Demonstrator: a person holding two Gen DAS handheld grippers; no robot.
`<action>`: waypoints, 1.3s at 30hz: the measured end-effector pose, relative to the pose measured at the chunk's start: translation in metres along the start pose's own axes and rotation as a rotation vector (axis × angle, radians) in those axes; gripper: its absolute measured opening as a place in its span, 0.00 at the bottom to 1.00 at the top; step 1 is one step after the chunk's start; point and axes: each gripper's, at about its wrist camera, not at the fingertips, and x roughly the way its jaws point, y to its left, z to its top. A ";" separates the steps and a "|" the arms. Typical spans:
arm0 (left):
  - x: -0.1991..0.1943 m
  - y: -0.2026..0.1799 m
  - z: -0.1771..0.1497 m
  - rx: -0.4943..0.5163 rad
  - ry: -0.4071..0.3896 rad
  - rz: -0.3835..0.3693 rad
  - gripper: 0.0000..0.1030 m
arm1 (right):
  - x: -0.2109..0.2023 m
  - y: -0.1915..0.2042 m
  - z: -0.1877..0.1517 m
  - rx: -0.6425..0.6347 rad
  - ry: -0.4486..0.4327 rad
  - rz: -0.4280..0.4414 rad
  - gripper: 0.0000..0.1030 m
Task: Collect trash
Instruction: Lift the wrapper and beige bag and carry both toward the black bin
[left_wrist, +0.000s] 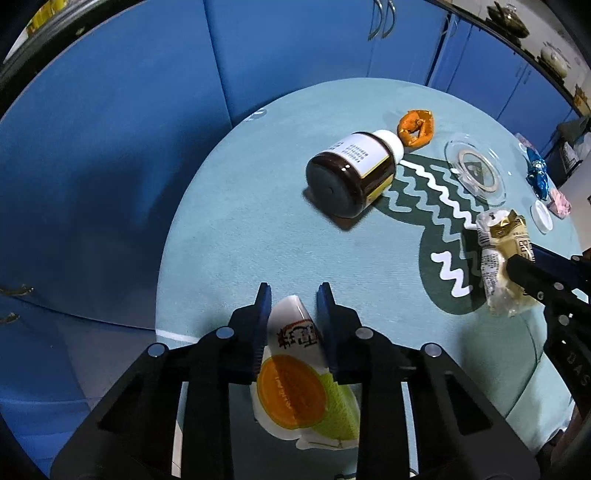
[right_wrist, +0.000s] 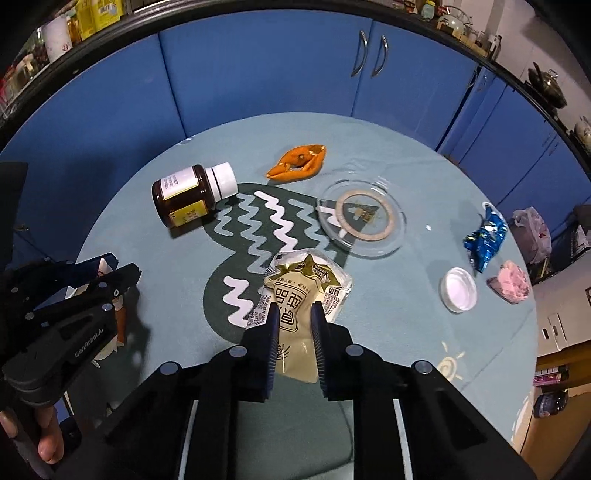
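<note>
My left gripper (left_wrist: 293, 295) is shut on a white wrapper (left_wrist: 295, 369) with an orange and green print, held over the near edge of the round table (left_wrist: 240, 240). My right gripper (right_wrist: 294, 314) is shut on a beige snack packet (right_wrist: 303, 295), which also shows in the left wrist view (left_wrist: 496, 254). Loose on the table lie an orange peel (right_wrist: 297, 162), a brown pill bottle (right_wrist: 192, 194) on its side, a crumpled blue wrapper (right_wrist: 485, 238), a pink scrap (right_wrist: 511, 282) and a white lid (right_wrist: 458, 290).
A clear glass dish (right_wrist: 364, 218) stands right of centre on the teal tablecloth. Blue cabinets (right_wrist: 266, 70) curve behind the table. The left gripper (right_wrist: 74, 295) sits at the table's left edge in the right wrist view.
</note>
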 end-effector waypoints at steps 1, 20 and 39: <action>-0.001 -0.001 0.000 0.004 -0.005 0.002 0.25 | -0.003 -0.001 0.000 0.000 -0.004 -0.002 0.17; -0.049 -0.056 -0.003 0.097 -0.084 -0.016 0.21 | -0.048 -0.058 -0.018 0.088 -0.083 -0.051 0.17; -0.068 -0.133 0.000 0.217 -0.108 -0.055 0.16 | -0.071 -0.129 -0.050 0.210 -0.111 -0.099 0.17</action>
